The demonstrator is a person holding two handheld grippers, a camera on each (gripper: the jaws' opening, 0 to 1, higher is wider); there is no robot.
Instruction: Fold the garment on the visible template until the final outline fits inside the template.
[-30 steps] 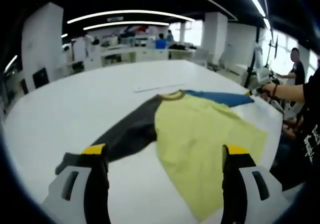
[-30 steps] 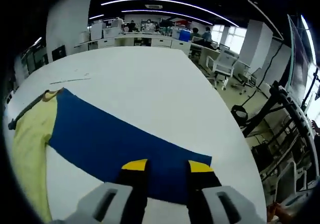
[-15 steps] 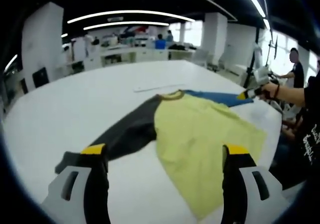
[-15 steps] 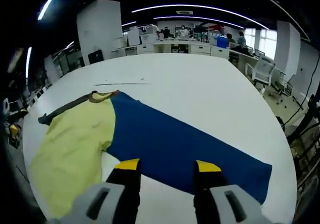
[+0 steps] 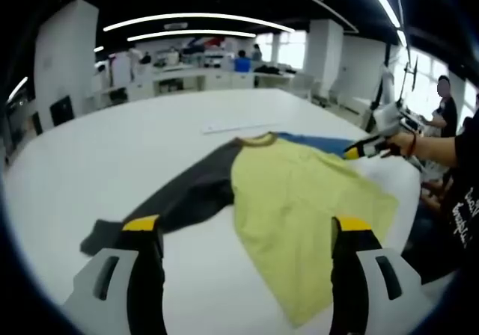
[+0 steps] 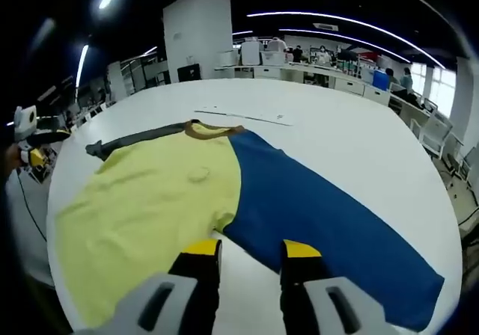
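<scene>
The left gripper, grey-bodied with black jaws tipped in yellow, was held with its jaws spread wide apart and nothing between them. The right gripper, of the same build, had its jaws closer together but still parted, gripping nothing. In the left gripper view the right gripper appeared near the tabletop's right edge, held by the person's hand on an outstretched arm.

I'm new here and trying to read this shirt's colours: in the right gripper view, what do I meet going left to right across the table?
Dark grey sleeve → yellow body → blue sleeve → bare white table. The brown collar sits at the far end, where yellow meets blue.
</scene>
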